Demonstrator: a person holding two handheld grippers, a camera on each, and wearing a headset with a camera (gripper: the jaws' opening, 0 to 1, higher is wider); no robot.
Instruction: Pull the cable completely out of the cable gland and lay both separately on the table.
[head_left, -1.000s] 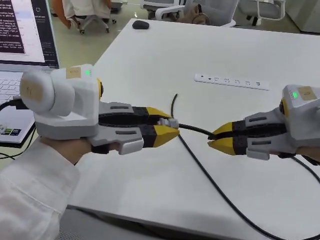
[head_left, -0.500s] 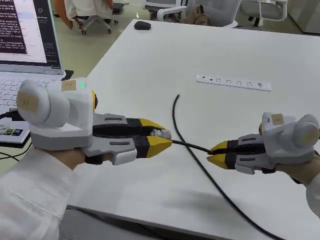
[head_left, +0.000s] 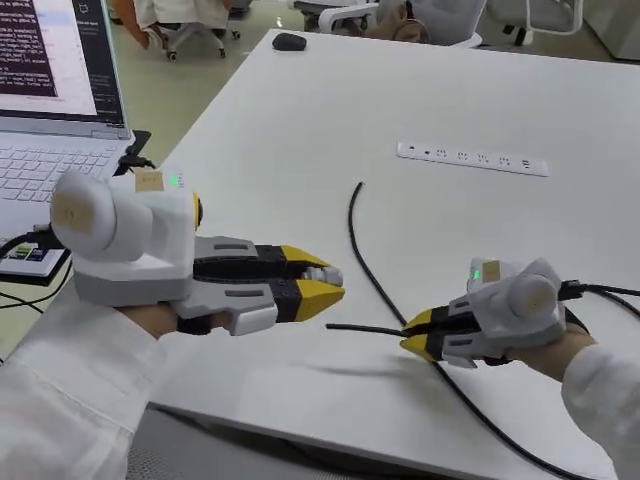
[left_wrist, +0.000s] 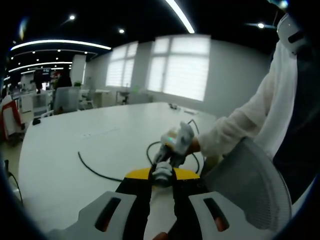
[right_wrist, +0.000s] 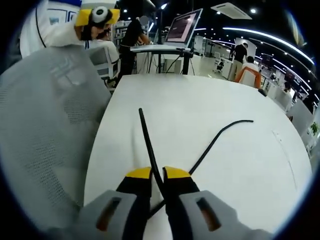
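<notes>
The cable gland is clamped between the yellow tips of the left claw, and it is held up off the desk near the front edge. In the left gripper view the same pale gland is seen pinched right at the tips of that claw, with the right claw and the hand that carries it just beyond.

The cable is out of the gland. It is gripped by the right claw, which is closed on it, and its free end is pointed back toward the left claw with a clear gap between the end and the gland. In the right gripper view the black cable is seen running up from between the closed tips of the right claw, its end in the air above the desk, while the left claw is seen far off at the top.

A longer black line is laid across the desk, from near the power strip down past the right claw's tips to the front edge. Whether it is part of the same cable cannot be told.

A laptop is open at the left, and a mouse is parked at the far end of the desk
</notes>
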